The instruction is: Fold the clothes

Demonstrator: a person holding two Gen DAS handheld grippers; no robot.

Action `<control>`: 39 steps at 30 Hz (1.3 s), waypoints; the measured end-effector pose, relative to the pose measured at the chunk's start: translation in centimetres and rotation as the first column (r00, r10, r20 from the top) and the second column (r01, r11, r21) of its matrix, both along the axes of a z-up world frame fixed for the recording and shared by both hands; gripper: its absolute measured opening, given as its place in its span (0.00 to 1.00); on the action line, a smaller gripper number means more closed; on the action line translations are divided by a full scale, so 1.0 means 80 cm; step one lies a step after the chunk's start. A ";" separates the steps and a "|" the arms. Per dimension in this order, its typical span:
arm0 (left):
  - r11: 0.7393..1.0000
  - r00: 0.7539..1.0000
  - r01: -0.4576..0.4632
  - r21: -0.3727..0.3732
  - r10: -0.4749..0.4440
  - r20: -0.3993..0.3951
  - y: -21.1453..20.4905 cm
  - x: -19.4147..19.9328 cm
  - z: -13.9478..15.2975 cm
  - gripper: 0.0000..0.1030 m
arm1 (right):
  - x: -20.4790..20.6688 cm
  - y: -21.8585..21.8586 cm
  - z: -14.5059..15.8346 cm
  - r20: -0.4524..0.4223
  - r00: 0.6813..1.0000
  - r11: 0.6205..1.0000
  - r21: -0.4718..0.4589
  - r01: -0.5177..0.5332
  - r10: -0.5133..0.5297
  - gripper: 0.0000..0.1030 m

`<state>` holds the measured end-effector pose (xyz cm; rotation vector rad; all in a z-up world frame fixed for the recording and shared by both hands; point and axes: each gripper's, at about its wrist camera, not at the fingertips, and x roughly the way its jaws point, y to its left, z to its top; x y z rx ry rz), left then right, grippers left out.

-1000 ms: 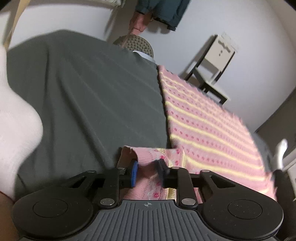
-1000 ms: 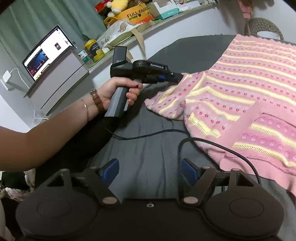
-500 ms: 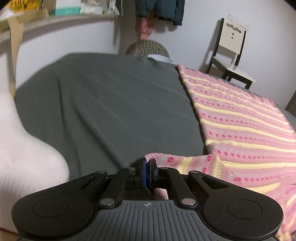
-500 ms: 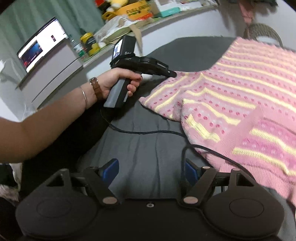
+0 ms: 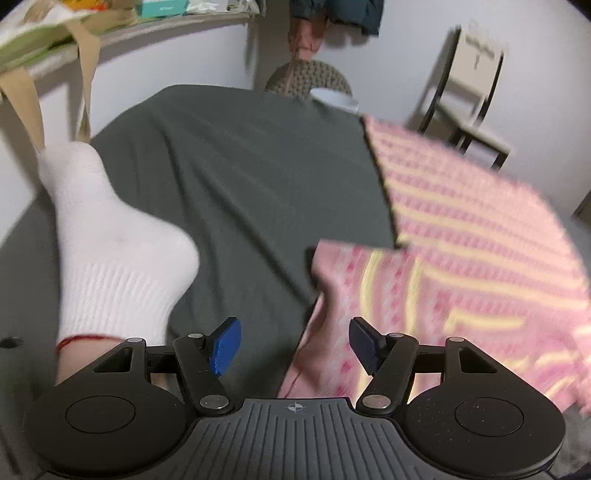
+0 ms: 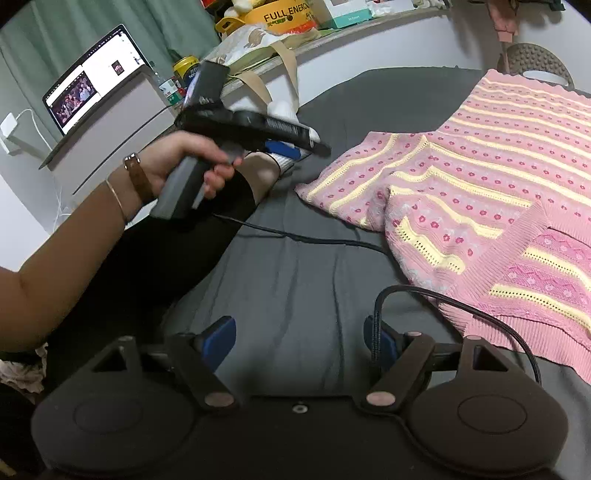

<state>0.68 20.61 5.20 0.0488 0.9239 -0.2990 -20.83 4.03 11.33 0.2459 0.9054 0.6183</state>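
On the shelf (image 6: 388,26) along the wall stand a yellow container (image 6: 284,20) printed "FULL ENERGY" with a soft toy showing above its rim, a teal-and-white box (image 6: 347,13) whose contents cannot be seen, and a printed tote bag (image 6: 255,44) whose tan straps hang over the shelf's edge. A can (image 6: 186,68) stands near an open laptop (image 6: 90,90) on a grey cabinet at the shelf's left end. The bed (image 5: 229,177) is covered with a dark grey sheet; beyond its far edge are a woven round chair back (image 5: 308,79), a wooden chair (image 5: 469,92) against the white wall, and clothes hanging above. A foot in a white sock (image 5: 110,243) rests on the bed's left side. The pink sweater (image 6: 498,177), striped yellow with small red flowers, lies spread over the right half of the bed, one sleeve folded in toward the middle. The left tool (image 5: 294,347), held in a hand (image 6: 181,166), has its blue pads apart and grips nothing; the sleeve's edge lies just beyond and below its right finger, blurred. The right tool (image 6: 301,341) is also spread wide over bare sheet, the sweater's ribbed hem just to its right, and a black cable (image 6: 436,299) loops over its right finger.
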 end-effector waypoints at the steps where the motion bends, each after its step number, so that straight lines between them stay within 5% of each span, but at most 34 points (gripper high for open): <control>1: 0.999 1.000 0.008 0.046 -0.008 0.002 -0.005 -0.003 -0.004 0.63 | 0.000 0.000 0.000 -0.001 1.000 1.000 0.001 0.001 -0.001 0.74; 3: 0.994 0.999 0.025 0.109 -0.027 0.019 -0.013 -0.006 -0.010 0.61 | -0.001 0.002 0.000 -0.002 1.000 1.000 -0.002 0.000 0.000 0.75; 9: 0.993 0.996 0.085 0.081 -0.085 -0.008 -0.030 -0.010 -0.024 0.19 | -0.001 0.005 0.000 -0.004 1.000 1.000 -0.009 -0.001 0.001 0.75; 12: 0.987 0.998 0.063 0.147 -0.064 0.001 -0.037 -0.009 -0.023 0.01 | -0.002 0.006 0.001 -0.003 1.000 1.000 -0.012 0.001 -0.001 0.76; 14: 0.972 0.998 0.048 0.230 -0.054 0.019 -0.040 -0.012 -0.024 0.01 | -0.002 0.005 0.002 0.001 1.000 1.000 -0.012 0.005 -0.005 0.76; 20: 0.954 0.997 -0.015 0.300 -0.009 0.081 -0.037 -0.011 -0.017 0.01 | 0.001 0.014 0.013 0.083 0.997 0.993 -0.116 0.014 -0.005 0.76; 23: 0.978 0.996 -0.051 0.203 0.035 0.080 -0.020 -0.012 -0.005 0.01 | 0.006 0.031 0.019 0.188 0.982 0.951 -0.307 0.040 0.019 0.77; 26: 0.994 0.997 -0.065 0.085 0.061 0.050 -0.010 -0.019 0.005 0.20 | 0.012 0.055 0.001 0.262 0.956 0.830 -0.556 0.037 0.134 0.67; 28: 0.997 0.997 -0.075 0.006 0.075 0.026 -0.004 -0.024 0.011 0.71 | 0.016 0.071 -0.013 0.283 0.932 0.718 -0.695 0.037 0.227 0.64; 30: 0.994 0.996 -0.086 -0.073 0.087 0.002 0.002 -0.028 0.017 0.88 | 0.020 0.079 -0.024 0.287 0.919 0.666 -0.745 0.036 0.271 0.63; 31: 0.989 0.996 -0.092 -0.112 0.092 -0.010 0.005 -0.031 0.020 0.88 | 0.022 0.081 -0.028 0.287 0.916 0.653 -0.756 0.036 0.282 0.63; 34: 0.957 0.981 -0.180 -0.227 0.156 -0.118 0.020 -0.037 0.009 0.88 | 0.028 0.081 -0.027 0.272 0.929 0.691 -0.722 0.026 0.250 0.63; 36: 0.939 0.973 -0.213 -0.270 0.178 -0.148 0.029 -0.044 -0.003 0.88 | 0.030 0.071 -0.015 0.263 0.943 0.767 -0.642 0.014 0.203 0.64; 39: 0.929 0.971 -0.230 -0.290 0.201 -0.127 0.024 -0.048 -0.005 0.88 | 0.034 0.027 0.022 0.216 0.971 0.924 -0.382 -0.016 0.106 0.64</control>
